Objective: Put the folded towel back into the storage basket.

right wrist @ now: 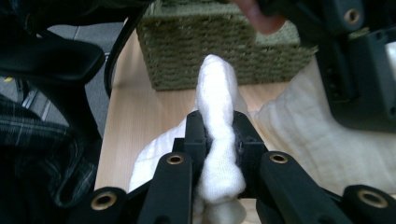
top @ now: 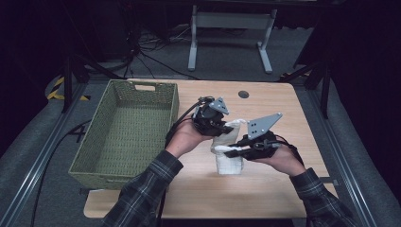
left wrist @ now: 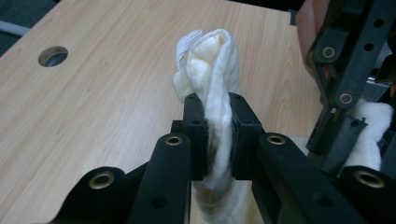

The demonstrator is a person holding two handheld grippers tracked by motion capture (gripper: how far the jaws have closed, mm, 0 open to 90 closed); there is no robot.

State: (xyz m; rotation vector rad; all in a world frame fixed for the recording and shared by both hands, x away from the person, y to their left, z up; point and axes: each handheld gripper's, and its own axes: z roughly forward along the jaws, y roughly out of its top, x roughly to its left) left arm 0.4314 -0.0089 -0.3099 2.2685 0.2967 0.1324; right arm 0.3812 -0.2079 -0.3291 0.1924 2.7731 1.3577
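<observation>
A: Hand-held gripper, left (top: 226, 128): jaws pinched on a bunched fold of the soft white cloth (top: 229, 156), at its far upper edge. Right hand-held gripper (top: 231, 151)?

B: Likewise clamped on a thick roll of that cloth, at the near left edge. Cloth is partly lifted, lower part resting on the pale wooden bench (top: 265, 189), middle right.

A: Reason for two grips?

B: Judged: opposite edges held so the fabric can be folded or carried. Green woven rectangular basket (top: 113, 137) stands well left, empty; possibly the destination. Unconfirmed.
</observation>
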